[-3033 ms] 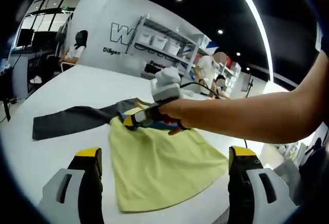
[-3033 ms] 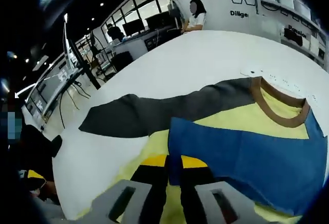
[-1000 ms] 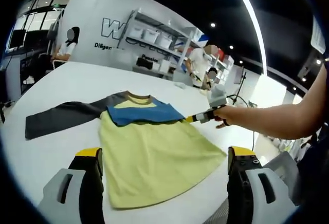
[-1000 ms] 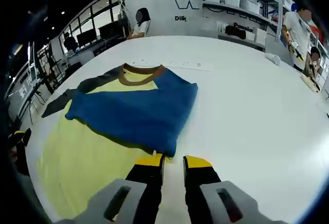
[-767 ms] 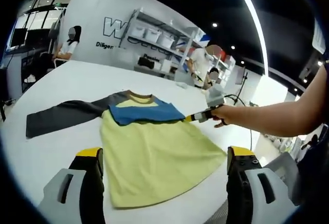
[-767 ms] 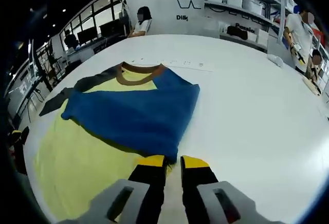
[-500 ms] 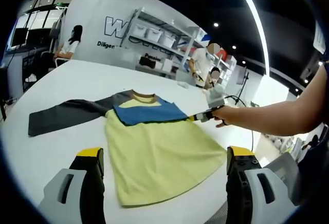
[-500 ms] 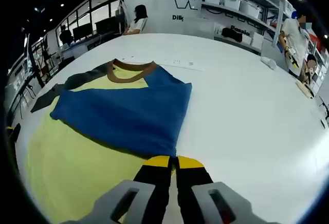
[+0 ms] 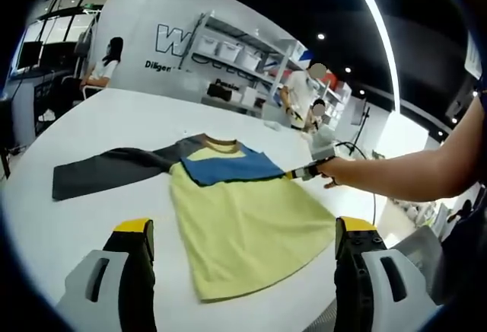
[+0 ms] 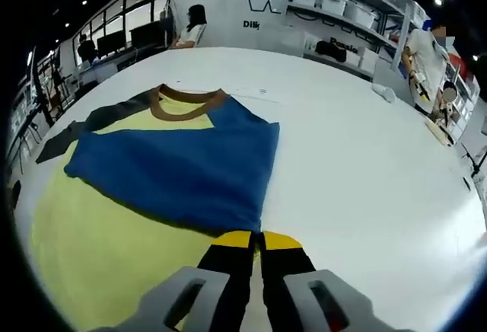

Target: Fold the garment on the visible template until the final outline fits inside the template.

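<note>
A yellow shirt (image 9: 251, 210) lies flat on the white table (image 9: 84, 126), brown collar (image 9: 221, 143) at the far end. Its blue sleeve (image 9: 228, 167) is folded across the chest, and its grey sleeve (image 9: 106, 170) stretches out to the left. My left gripper (image 9: 243, 229) hovers open above the near hem, touching nothing. My right gripper (image 9: 298, 173) is at the shirt's right side. In the right gripper view the right gripper (image 10: 255, 237) is shut on the cloth edge where the blue sleeve (image 10: 175, 168) meets the yellow body (image 10: 99, 248).
A person's bare forearm (image 9: 403, 180) reaches in from the right. Bare white table (image 10: 365, 180) spreads right of the shirt. Shelves with boxes (image 9: 228, 62) and two standing people (image 9: 304, 92) are behind; a seated person (image 9: 106, 62) is far left.
The right gripper's jaws went from slightly apart to shut at the shirt's right edge. The whole shirt has since slid to the right across the table. The left gripper stayed open.
</note>
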Demonstrator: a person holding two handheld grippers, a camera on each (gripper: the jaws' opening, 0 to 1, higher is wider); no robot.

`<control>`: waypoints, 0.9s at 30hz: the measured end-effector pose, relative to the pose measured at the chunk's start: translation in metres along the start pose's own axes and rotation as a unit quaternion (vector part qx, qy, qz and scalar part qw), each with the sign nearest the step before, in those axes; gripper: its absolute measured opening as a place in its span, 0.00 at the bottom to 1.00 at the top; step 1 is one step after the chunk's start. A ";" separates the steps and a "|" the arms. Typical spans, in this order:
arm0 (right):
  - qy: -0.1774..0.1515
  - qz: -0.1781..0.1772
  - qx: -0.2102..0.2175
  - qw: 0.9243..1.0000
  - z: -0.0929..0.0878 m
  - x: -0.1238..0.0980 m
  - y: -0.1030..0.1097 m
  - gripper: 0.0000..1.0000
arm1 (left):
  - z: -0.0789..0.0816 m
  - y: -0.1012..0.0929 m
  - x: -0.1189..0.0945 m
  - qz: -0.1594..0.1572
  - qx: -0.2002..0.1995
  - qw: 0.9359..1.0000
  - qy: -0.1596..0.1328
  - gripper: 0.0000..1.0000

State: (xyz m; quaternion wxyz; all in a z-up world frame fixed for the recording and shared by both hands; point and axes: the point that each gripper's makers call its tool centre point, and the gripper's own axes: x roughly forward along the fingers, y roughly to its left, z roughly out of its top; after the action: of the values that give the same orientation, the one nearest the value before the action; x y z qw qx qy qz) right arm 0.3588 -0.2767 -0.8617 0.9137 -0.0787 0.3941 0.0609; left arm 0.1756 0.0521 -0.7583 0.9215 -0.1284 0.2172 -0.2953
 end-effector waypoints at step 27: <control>-0.004 0.007 0.030 1.000 -0.010 -0.009 -0.003 0.08 | -0.001 -0.004 0.001 -0.008 0.004 1.000 0.002 0.93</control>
State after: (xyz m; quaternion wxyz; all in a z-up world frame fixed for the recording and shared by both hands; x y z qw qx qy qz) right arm 0.3463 -0.2818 -0.8612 0.9167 -0.0481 0.3928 0.0557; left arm 0.1736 0.0484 -0.7578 0.9191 -0.1258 0.2168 -0.3039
